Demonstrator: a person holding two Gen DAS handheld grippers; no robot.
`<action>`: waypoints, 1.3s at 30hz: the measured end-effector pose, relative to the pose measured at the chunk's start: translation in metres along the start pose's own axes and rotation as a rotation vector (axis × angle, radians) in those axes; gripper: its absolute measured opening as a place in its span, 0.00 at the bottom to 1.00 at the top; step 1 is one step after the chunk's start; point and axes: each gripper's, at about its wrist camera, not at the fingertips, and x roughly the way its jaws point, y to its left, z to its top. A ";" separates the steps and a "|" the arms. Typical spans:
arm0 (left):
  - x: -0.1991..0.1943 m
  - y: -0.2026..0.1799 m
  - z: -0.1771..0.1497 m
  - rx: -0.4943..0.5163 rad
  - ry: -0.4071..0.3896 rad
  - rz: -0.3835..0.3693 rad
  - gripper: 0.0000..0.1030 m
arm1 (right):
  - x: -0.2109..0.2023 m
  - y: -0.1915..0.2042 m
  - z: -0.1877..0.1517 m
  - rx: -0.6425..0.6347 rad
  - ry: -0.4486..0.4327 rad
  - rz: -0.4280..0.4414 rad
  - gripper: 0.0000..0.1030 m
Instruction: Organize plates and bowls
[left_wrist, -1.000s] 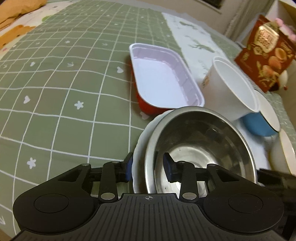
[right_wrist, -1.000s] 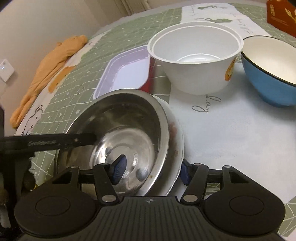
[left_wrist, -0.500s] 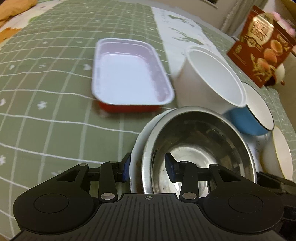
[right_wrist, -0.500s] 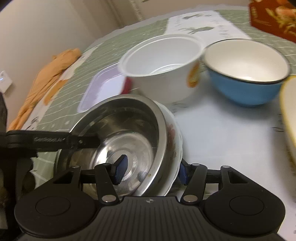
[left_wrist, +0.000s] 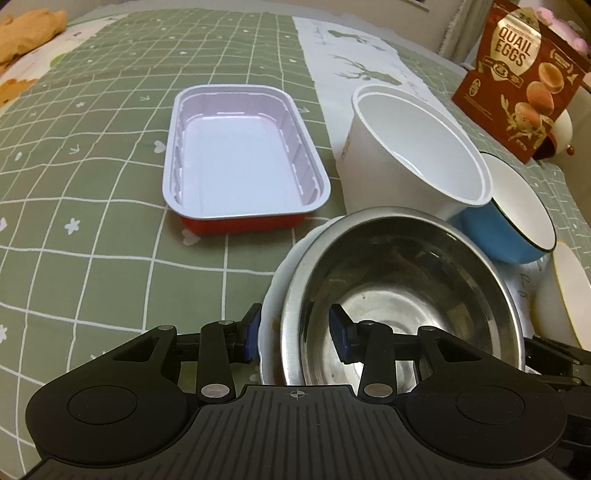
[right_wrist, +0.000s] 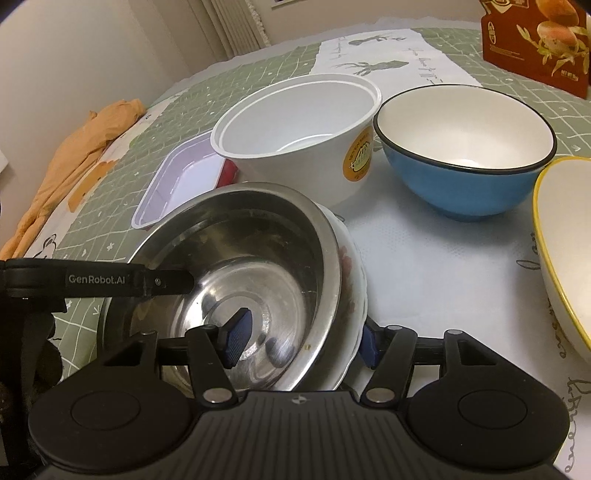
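The left hand-held gripper (left_wrist: 295, 332) and the right hand-held gripper (right_wrist: 301, 338) each clamp opposite rims of the steel bowl (left_wrist: 406, 295) nested in a white plate (left_wrist: 273, 314). The stack is on the counter (left_wrist: 92, 184), near a white tub (right_wrist: 295, 140), blue bowl (right_wrist: 465, 162) and tray (left_wrist: 240, 155).

"QUAIL EGGS" on the red box (left_wrist: 517, 79); "GenRobot.AI" on the left tool (right_wrist: 99, 279).

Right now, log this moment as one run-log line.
left gripper: shut on steel bowl and plate rims | right gripper: shut on opposite rims | white tub, blue bowl: beyond
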 end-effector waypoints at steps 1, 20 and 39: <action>0.000 0.001 0.000 -0.003 -0.001 -0.005 0.40 | 0.000 0.000 0.000 -0.004 -0.001 -0.003 0.59; -0.001 0.000 -0.002 0.013 -0.022 0.015 0.34 | 0.002 0.005 -0.003 -0.068 -0.019 -0.034 0.62; -0.100 -0.112 0.058 0.001 -0.321 -0.511 0.25 | -0.151 -0.093 0.073 0.049 -0.511 -0.328 0.78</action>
